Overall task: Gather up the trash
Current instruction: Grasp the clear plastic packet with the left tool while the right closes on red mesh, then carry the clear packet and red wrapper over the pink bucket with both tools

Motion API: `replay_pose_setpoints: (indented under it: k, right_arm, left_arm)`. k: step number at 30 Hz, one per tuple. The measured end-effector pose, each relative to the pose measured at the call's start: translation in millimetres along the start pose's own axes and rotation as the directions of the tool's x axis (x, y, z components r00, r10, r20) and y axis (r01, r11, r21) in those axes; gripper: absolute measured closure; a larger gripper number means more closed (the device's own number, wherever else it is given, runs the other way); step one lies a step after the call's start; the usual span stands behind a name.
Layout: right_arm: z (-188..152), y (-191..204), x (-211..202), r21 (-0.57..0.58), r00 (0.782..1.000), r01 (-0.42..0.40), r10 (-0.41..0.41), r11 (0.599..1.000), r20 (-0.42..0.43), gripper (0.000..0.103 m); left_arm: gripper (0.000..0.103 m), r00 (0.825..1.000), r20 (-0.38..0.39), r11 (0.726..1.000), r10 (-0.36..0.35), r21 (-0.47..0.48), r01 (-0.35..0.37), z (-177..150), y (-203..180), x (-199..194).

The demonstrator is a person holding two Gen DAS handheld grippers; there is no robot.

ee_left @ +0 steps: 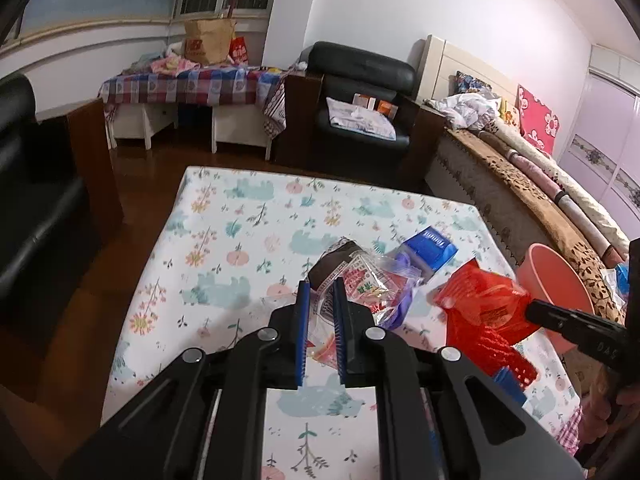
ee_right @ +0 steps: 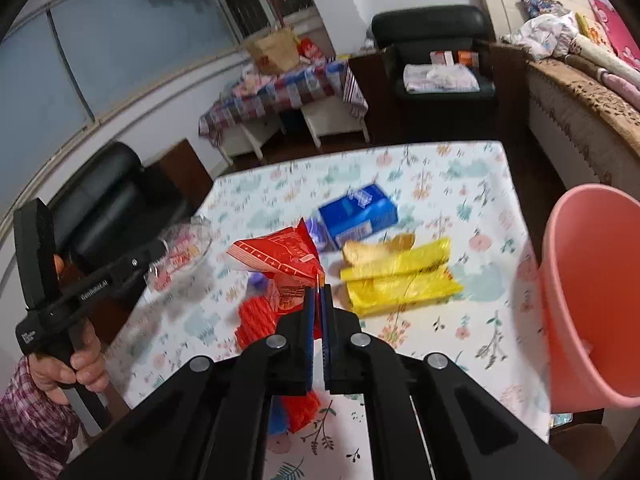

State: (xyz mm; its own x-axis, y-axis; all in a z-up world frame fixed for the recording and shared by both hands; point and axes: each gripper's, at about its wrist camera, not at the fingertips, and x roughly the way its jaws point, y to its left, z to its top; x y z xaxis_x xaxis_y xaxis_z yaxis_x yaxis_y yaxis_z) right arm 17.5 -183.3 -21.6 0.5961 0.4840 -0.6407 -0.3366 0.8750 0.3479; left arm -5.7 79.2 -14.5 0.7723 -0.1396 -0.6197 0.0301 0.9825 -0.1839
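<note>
Nearest, the left gripper [ee_left: 320,292] held its fingers clenched on a clear snack wrapper [ee_left: 352,280], raised off the floral desk [ee_left: 224,240]; the right gripper [ee_right: 319,296] was clamped tight on the edge of a red foil wrapper [ee_right: 280,256], which hung crumpled ahead of the fingers. Both items: thin film, judged very light, limp, slippery and noisy; best pinched at a fold or sealed seam, since a flat face would likely slide out. Beyond, on the desk at about 1 o'clock from the right gripper, lay yellow wrappers [ee_right: 400,276] with a pale scrap on top, soft and equally light. Further on at 12 o'clock sat a blue carton [ee_right: 358,216], stiffer, probably hollow and crushable; its corner looked the sound hold. At 3 o'clock, beside the desk edge, stood the pink bin [ee_right: 592,288], mouth tilted toward the camera, the presumed destination.
</note>
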Motion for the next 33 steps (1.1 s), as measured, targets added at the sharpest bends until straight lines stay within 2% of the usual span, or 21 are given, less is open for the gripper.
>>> replay_pose_setpoints:
  k: [6, 15, 20, 22, 25, 27, 30, 33]
  right_arm:
    - [9.0, -14.6, -26.9, 0.049, 0.997, 0.020, -0.024, 0.999, 0.077, 0.100]
    - [12.0, -53.7, -73.8, 0.141, 0.974, 0.122, -0.145, 0.983, 0.174, 0.100]
    - [6.3, -86.9, -100.3, 0.205, 0.938, 0.244, -0.284, 0.948, 0.197, 0.100]
    - [1.7, -101.1, -111.5, 0.223, 0.913, 0.311, -0.356, 0.924, 0.198, 0.100]
    - [-5.5, -118.9, -122.0, 0.254, 0.889, 0.365, -0.416, 0.896, 0.191, 0.100]
    - [-11.6, -131.7, -128.9, 0.266, 0.864, 0.417, -0.469, 0.869, 0.182, 0.100]
    - [-16.9, -147.3, -133.9, 0.275, 0.839, 0.464, -0.518, 0.842, 0.169, 0.100]
    - [-24.0, -166.1, -138.0, 0.300, 0.826, 0.484, -0.542, 0.822, 0.153, 0.100]
  left_arm:
    - [0.092, 0.999, 0.027, 0.999, -0.023, 0.023, 0.023, 11.4, -18.3, -5.9]
    - [0.092, 0.993, 0.060, 0.991, -0.104, 0.086, 0.098, 30.5, -65.4, -9.8]
    - [0.092, 0.981, 0.057, 0.974, -0.184, 0.144, 0.175, 38.3, -107.4, -5.9]
    - [0.092, 0.974, 0.049, 0.962, -0.223, 0.169, 0.212, 40.6, -128.6, -2.8]
    - [0.092, 0.961, 0.032, 0.943, -0.274, 0.206, 0.262, 42.3, -161.3, 2.9]
    - [0.092, 0.954, 0.022, 0.931, -0.298, 0.227, 0.285, 43.3, -178.4, 7.5]
    - [0.092, 0.940, -0.011, 0.908, -0.341, 0.256, 0.332, 40.8, -211.9, 17.2]
    - [0.092, 0.930, -0.042, 0.885, -0.364, 0.294, 0.360, 34.8, -246.2, 29.0]
